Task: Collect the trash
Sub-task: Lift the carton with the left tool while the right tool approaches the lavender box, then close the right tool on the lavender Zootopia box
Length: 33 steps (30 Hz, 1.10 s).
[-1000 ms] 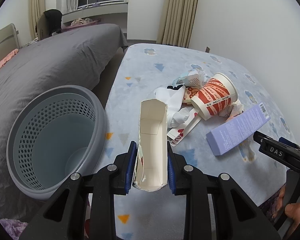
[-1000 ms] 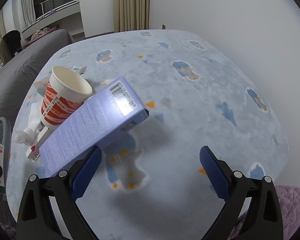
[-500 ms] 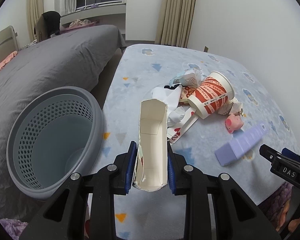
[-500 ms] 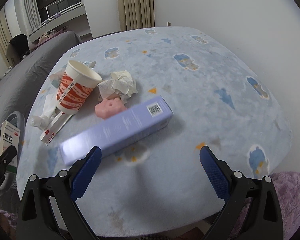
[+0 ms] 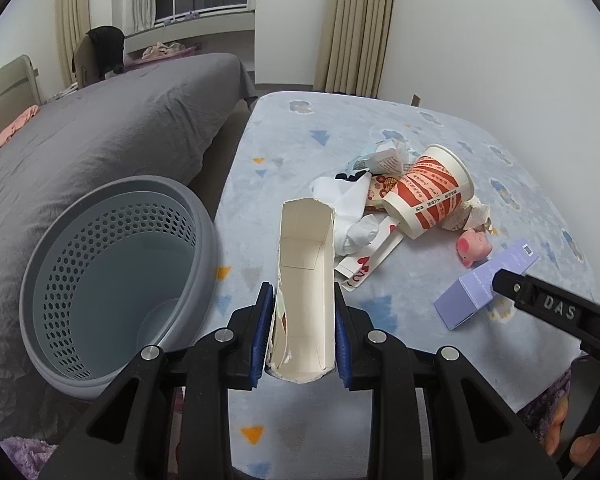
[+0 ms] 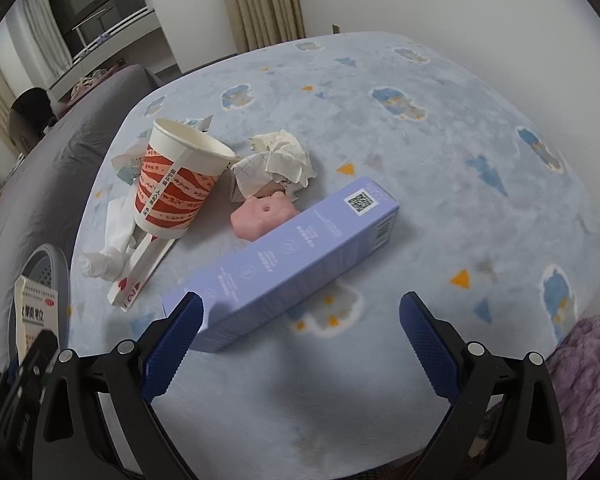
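Now purple box lying flat, released

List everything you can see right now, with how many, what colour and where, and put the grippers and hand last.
Basket: one, grey-blue, perforated, left of the table, nothing visible inside.
Table: one, pale blue patterned cover.
Torn carton: one, white inside, between the left gripper's pads.
Paper cup: one, red and white, tilted on the trash pile.
Crumpled paper: one wad, white, beside the cup.
Tissue: white, left of the cup.
Flat wrapper: one, white with red marks, under the cup.
Pig toy: one, pink, by the wad.
Long box: one, lilac, lying flat.
Bed: one, grey cover, far left.
Curtains: beige, back wall.
Left gripper: shut on the carton.
Right gripper: open, over the long box's near end.
Hand: lower right edge.
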Available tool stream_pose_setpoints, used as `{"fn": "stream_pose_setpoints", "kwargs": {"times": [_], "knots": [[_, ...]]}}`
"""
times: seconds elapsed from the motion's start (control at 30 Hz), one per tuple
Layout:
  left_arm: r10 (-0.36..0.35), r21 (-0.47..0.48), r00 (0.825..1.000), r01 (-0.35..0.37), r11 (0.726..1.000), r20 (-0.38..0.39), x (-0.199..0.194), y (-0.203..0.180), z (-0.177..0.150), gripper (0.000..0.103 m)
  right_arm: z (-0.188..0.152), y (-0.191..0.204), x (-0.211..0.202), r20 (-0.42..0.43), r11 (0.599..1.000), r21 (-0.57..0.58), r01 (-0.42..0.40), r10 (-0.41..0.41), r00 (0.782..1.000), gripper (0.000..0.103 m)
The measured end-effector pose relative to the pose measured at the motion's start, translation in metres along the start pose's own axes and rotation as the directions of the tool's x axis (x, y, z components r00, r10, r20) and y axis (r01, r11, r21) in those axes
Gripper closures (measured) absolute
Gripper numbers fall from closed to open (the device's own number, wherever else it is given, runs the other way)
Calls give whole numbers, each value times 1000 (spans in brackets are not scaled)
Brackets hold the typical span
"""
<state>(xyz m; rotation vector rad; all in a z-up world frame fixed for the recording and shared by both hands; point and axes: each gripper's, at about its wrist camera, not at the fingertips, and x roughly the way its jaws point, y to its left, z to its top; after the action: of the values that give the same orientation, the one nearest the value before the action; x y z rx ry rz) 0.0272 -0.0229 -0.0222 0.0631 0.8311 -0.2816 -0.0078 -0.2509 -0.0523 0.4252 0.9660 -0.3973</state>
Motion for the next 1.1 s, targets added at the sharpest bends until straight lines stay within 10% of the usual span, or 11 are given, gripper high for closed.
{"fn": "stream_pose_setpoints", "kwargs": {"times": [0.5,1.1], "knots": [[-15,-74,1000,13,997,-25,6,33,1,76,17,18,32,-65,983,135,126,-118,991,9],[1,-33,1000,-2,999,-26,9,17,-1,75,-5,-14,18,-94,997,76,8,-1,996,9]]}}
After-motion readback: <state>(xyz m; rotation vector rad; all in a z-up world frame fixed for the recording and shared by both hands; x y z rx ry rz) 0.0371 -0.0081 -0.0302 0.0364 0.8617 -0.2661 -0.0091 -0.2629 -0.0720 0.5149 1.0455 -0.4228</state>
